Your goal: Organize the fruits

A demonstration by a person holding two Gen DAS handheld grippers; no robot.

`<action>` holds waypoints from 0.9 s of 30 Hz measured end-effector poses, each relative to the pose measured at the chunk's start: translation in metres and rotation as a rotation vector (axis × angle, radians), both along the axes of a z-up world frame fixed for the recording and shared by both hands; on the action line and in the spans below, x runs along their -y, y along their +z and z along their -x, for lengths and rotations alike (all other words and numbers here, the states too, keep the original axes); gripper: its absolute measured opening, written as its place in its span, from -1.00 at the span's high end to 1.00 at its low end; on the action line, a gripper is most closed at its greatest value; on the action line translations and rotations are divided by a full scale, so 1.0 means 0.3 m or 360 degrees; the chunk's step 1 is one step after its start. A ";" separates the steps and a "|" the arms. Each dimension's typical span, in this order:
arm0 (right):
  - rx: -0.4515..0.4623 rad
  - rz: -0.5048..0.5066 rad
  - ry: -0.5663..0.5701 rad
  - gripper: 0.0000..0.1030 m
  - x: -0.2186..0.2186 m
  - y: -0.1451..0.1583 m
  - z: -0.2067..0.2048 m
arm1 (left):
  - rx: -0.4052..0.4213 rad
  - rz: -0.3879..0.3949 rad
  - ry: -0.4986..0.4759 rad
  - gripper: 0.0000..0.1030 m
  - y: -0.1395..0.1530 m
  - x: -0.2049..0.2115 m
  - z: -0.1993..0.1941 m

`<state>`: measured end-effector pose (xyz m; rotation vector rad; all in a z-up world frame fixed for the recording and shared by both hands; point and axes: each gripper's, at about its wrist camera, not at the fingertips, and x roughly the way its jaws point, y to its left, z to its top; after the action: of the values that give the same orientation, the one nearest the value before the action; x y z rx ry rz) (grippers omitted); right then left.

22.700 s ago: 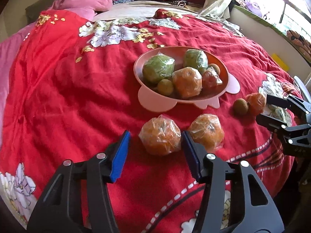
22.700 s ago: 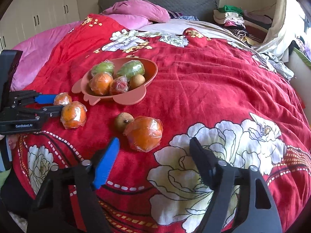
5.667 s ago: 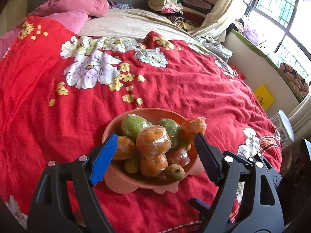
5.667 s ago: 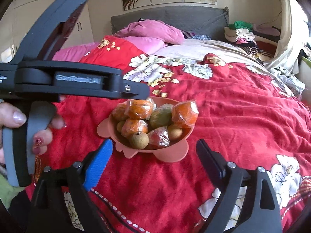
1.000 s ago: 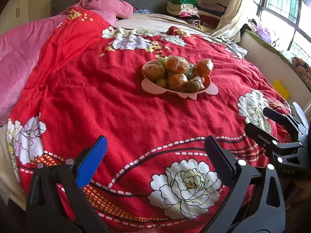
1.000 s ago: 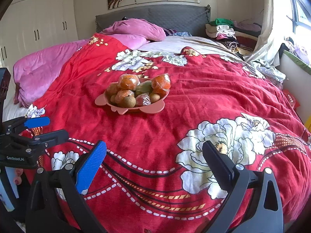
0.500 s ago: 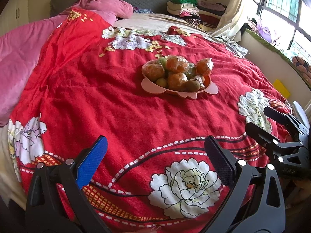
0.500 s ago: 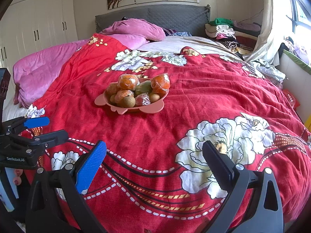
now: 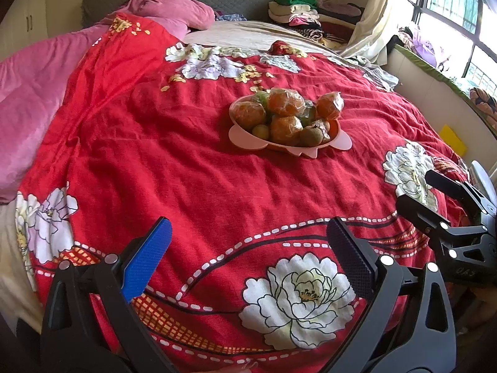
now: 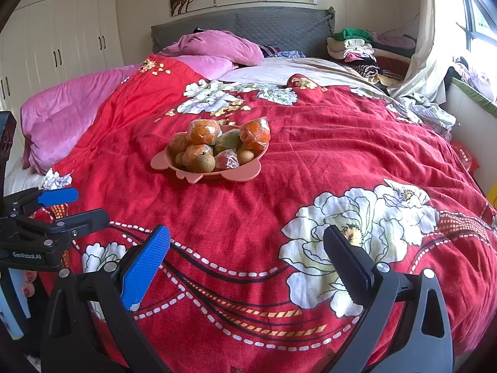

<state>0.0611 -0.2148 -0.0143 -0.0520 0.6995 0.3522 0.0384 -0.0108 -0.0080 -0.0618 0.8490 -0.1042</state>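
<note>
Both of my tongs hang empty at the foot of the bed. From the left wrist camera, my left gripper [image 9: 248, 251] spreads wide over the red floral quilt [image 9: 174, 168], holding nothing, because I see no loose fruit on the cover; the wrapped oranges [image 9: 285, 102] and small brown fruits sit heaped in the pink bowl [image 9: 248, 138], well apart from me. My right gripper [image 9: 435, 199] shows at the frame's edge.

From the right wrist camera, my right gripper [image 10: 245, 258] also gapes, empty. The pink bowl [image 10: 192, 177] rests mid-quilt, where it sits level; sorting looks finished, I judge.
</note>
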 end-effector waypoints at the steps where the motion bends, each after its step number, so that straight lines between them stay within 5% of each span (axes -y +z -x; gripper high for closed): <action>1: 0.0003 0.0003 -0.0001 -0.92 -0.001 0.000 -0.001 | 0.0001 0.0001 0.0000 -0.82 0.001 0.000 0.000; 24: -0.0003 -0.0002 -0.0011 -0.92 0.008 -0.002 -0.002 | 0.0034 0.0027 0.0042 -0.82 0.024 -0.003 -0.004; 27: -0.0003 0.0003 -0.0016 -0.92 0.014 -0.003 -0.004 | 0.0059 0.0124 0.0062 -0.82 0.044 -0.026 -0.014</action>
<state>0.0622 -0.2190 -0.0152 -0.0501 0.7018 0.3419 0.0427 -0.0029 0.0052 -0.1491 0.8064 -0.1014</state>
